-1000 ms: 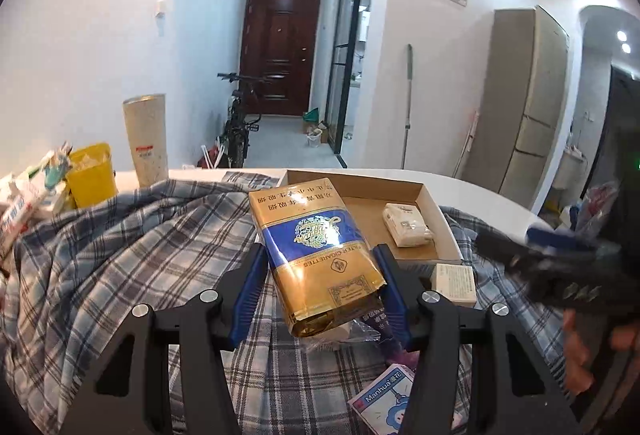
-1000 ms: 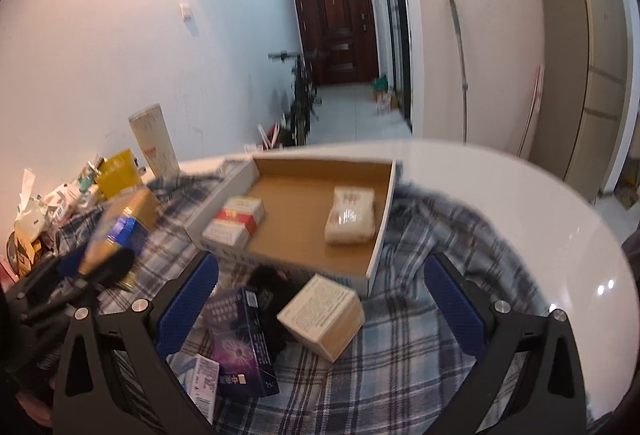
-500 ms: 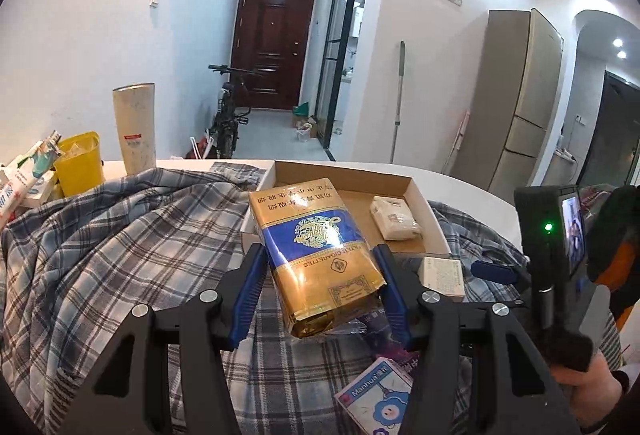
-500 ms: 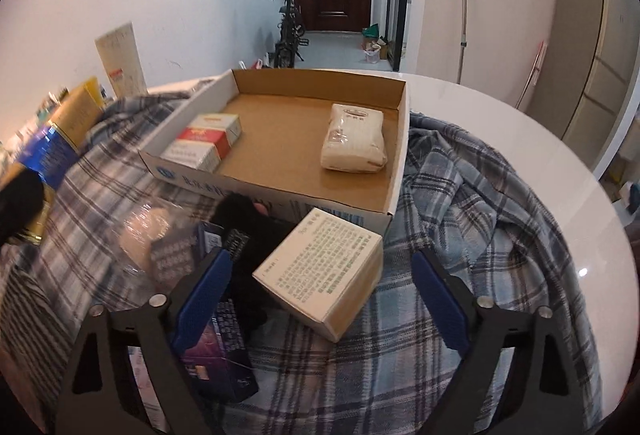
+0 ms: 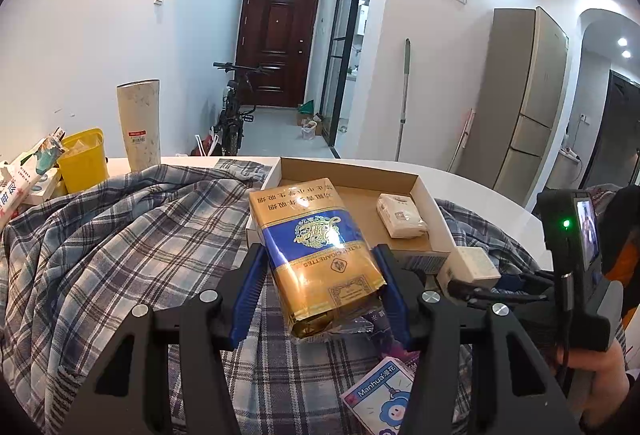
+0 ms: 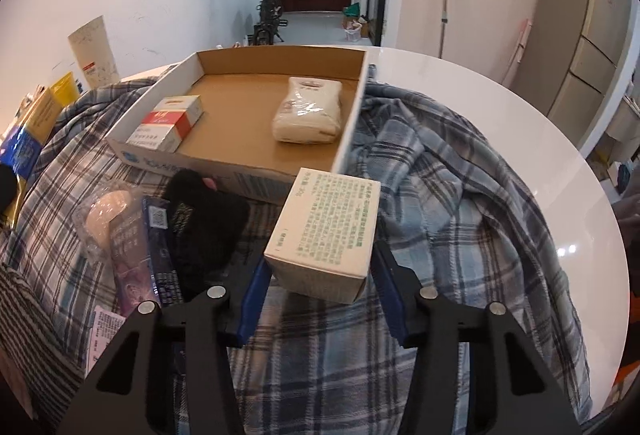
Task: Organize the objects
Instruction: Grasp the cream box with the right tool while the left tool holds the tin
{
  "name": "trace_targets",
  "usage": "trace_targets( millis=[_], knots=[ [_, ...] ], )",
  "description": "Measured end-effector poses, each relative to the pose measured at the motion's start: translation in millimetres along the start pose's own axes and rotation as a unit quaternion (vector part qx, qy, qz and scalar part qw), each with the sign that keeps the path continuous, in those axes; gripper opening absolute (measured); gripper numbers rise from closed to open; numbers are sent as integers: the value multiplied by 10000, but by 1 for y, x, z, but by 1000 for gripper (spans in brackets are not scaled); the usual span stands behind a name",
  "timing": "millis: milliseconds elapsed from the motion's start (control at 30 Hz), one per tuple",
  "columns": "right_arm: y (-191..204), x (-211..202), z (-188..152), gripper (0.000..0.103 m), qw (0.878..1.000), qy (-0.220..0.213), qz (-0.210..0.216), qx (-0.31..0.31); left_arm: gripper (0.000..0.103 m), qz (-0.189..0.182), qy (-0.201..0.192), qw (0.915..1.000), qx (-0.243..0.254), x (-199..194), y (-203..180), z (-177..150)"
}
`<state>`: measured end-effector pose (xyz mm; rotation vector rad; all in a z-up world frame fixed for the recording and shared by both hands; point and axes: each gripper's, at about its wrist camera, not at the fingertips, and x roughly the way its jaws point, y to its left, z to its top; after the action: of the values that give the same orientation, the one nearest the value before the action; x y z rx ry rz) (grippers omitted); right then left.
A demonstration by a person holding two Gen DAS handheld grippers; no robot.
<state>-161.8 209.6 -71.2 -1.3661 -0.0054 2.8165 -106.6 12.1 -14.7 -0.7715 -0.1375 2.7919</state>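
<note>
Left view: your left gripper [image 5: 320,275] still pinches the gold-and-blue carton [image 5: 316,247], cardboard tray [image 5: 436,219] just ahead.

Right view: your right gripper [image 6: 320,289] has dropped, jaws closing around the white box [image 6: 326,227] (pads look touching), tray [image 6: 356,115] just beyond; next comes lifting it in.

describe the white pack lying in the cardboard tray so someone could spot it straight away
On the plaid cloth stands an open cardboard tray. The white pack lies toward its right wall: soft, clear-wrapped and cream, unlike the hard red-and-white box at the left.
</note>
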Motion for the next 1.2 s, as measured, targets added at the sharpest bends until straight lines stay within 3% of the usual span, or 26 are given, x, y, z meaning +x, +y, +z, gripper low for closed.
trace_targets(
  millis=[67, 167, 267, 433, 600, 867, 1200],
  knots=[
    [-4, -1, 1, 49, 9999, -39, 27, 100, 57, 3, -6, 10000, -3, 0, 0, 0],
    [-12, -1, 5, 53, 9976, -102, 488, 474, 57, 6, 4, 10000, 1, 1, -1, 0],
    [-15, 6, 7, 53, 9977, -71, 407, 537, 57, -5, 2, 10000, -1, 0, -1, 0],
    [-19, 15, 6, 44, 9965, 86, 536, 632, 57, -15, -36, 10000, -8, 0, 1, 0],
    [-7, -4, 6, 43, 9987, -334, 295, 241, 57, 20, -94, 10000, -7, -2, 2, 0],
    [-6, -47, 7, 43, 9890, -1340, 603, 195, 57, 26, -193, 9998, -18, -9, 2, 2],
    [-23, -63, 13, 43, 9849, -1600, 474, 465, 57, 148, -422, 9989, 106, -22, -4, 9]
  ],
)
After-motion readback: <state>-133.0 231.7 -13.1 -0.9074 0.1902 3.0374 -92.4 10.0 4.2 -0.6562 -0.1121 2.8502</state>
